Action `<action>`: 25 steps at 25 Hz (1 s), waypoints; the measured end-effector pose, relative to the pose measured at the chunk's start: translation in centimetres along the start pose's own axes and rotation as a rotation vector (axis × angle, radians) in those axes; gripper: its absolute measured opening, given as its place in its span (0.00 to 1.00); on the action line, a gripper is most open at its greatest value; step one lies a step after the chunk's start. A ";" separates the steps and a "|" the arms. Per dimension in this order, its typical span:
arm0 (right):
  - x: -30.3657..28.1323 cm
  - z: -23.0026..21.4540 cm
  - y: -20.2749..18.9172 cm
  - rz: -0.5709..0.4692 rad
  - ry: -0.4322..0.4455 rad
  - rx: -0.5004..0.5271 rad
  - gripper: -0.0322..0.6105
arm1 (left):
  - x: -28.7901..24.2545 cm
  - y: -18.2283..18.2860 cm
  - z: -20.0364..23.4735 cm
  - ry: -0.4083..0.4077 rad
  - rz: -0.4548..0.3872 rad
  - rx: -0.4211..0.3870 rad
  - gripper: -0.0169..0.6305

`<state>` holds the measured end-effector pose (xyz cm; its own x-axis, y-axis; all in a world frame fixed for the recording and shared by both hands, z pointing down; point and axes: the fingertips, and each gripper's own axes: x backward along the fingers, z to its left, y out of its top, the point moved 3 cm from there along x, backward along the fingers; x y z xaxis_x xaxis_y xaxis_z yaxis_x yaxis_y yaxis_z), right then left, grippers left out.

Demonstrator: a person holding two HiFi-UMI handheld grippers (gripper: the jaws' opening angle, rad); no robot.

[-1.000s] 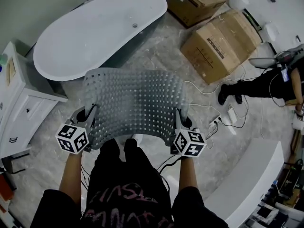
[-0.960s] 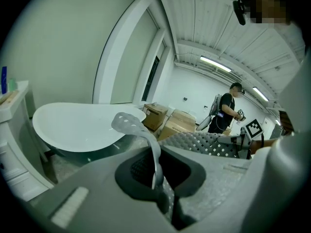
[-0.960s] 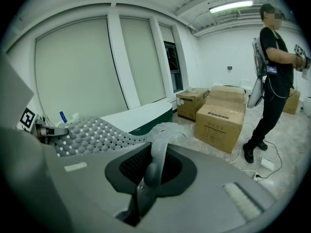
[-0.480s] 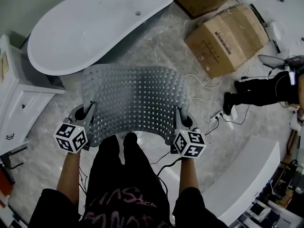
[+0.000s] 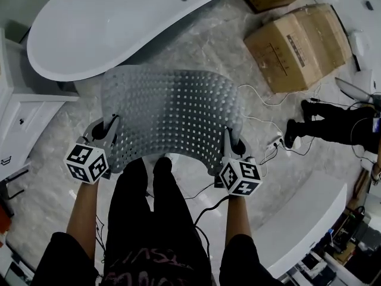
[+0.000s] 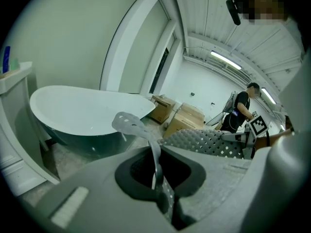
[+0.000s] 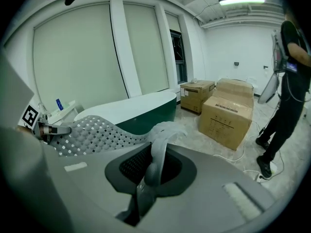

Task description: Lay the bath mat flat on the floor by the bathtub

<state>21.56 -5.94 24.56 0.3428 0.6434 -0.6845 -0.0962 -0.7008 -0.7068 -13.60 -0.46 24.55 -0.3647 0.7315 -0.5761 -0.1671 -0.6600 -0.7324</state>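
A grey perforated bath mat (image 5: 169, 115) hangs stretched in an arch between my two grippers, above the marble floor in front of the white bathtub (image 5: 119, 22). My left gripper (image 5: 109, 137) is shut on the mat's left near corner; the mat edge (image 6: 156, 169) runs pinched between its jaws. My right gripper (image 5: 230, 145) is shut on the right near corner, the mat edge (image 7: 154, 164) clamped between its jaws. The mat's far edge droops toward the tub.
Two cardboard boxes (image 5: 300, 43) stand right of the tub. Cables and a power strip (image 5: 275, 143) lie on the floor at the right, beside a person in black (image 5: 333, 121). A white cabinet (image 5: 18, 118) is at the left, a white curved unit (image 5: 303, 219) at lower right.
Both grippers have sunk with the mat, which now hangs lower and closer to the floor by the tub. The view has shifted so the tub sits higher in frame.
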 end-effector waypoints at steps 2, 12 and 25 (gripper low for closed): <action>-0.9 0.3 -0.6 0.013 0.004 -0.001 0.12 | -0.6 -1.0 0.7 0.003 0.010 0.009 0.05; -5.9 0.9 -3.5 0.037 0.008 0.018 0.12 | -4.6 -5.2 4.5 0.027 0.036 0.039 0.05; -14.6 1.2 -7.5 0.046 0.039 0.083 0.12 | -10.9 -11.0 9.9 0.043 0.048 0.048 0.05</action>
<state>16.14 -9.67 39.60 0.3726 0.5973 -0.7102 -0.1888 -0.7005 -0.6882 -16.85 -2.81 42.48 -0.3336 0.7046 -0.6263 -0.1945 -0.7015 -0.6856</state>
